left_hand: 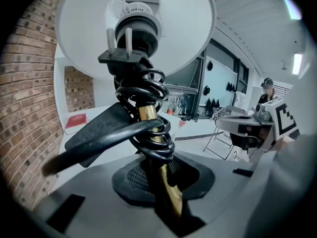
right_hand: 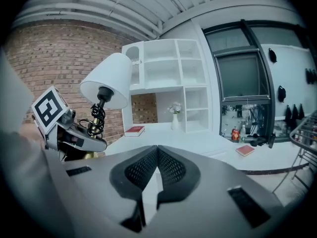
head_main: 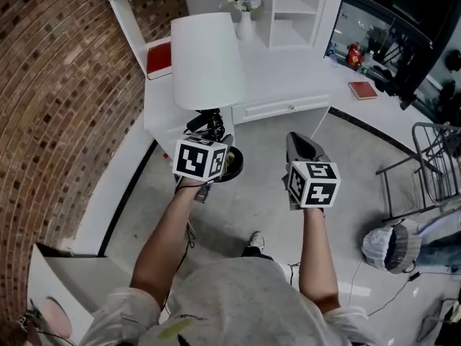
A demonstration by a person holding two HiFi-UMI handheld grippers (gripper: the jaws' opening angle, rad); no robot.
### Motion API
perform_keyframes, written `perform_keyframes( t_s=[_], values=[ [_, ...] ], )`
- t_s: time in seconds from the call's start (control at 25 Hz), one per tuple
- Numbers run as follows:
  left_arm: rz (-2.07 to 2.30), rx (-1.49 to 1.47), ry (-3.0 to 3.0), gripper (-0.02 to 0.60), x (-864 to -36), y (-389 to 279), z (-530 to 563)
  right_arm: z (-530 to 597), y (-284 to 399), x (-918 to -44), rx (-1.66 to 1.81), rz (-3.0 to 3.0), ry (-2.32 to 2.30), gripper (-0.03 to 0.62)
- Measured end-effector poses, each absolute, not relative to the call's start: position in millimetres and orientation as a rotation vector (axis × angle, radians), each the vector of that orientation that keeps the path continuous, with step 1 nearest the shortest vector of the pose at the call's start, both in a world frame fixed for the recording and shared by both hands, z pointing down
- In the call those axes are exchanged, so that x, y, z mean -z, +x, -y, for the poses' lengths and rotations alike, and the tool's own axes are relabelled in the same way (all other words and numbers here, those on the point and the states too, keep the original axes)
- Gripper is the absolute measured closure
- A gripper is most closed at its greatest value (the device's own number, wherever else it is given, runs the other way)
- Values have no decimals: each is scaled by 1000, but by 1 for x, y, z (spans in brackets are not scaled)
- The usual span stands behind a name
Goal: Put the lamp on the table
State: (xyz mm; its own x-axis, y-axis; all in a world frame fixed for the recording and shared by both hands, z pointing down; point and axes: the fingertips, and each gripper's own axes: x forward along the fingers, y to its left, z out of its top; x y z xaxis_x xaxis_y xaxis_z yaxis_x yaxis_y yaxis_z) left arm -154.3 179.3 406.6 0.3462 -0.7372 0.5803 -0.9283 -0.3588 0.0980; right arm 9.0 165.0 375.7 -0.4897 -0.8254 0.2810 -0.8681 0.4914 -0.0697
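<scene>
- My right gripper (right_hand: 157, 157) has its jaws pressed together with nothing between them. It sits beside the left one, apart from the lamp.
- My left gripper (left_hand: 166, 192) is pinching the lamp's brass stem (left_hand: 151, 128) low down, between the dark pads.
- A black cord (left_hand: 148, 90) is coiled round that stem, and its plug (left_hand: 121, 53) sticks out just under the shade.
- The lamp (head_main: 205, 60) hangs in the air in that grip, tilted. Its round black base (head_main: 232, 166) is over the grey floor (head_main: 252, 207), and its white shade reaches toward the table.
- The white table (head_main: 288, 71) lies just beyond, with a red book (head_main: 362, 90) near its right end.
- Farther back, a vase of flowers (head_main: 245, 13) stands by the white shelves (head_main: 292, 6), and a brick wall (head_main: 57, 85) runs along the left.
</scene>
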Motion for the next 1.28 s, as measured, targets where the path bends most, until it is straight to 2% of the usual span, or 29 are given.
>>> perform_keyframes(
  t_s=[0.52,1.28],
  values=[
    [1518,-616,2145,497,-409,-120,-105,-82,45,-380,-324,2558,1369,591],
    [1553,-637,2130,497,-412,-95,-47,-20,75,-397,-330,2540,1342,591]
  ],
)
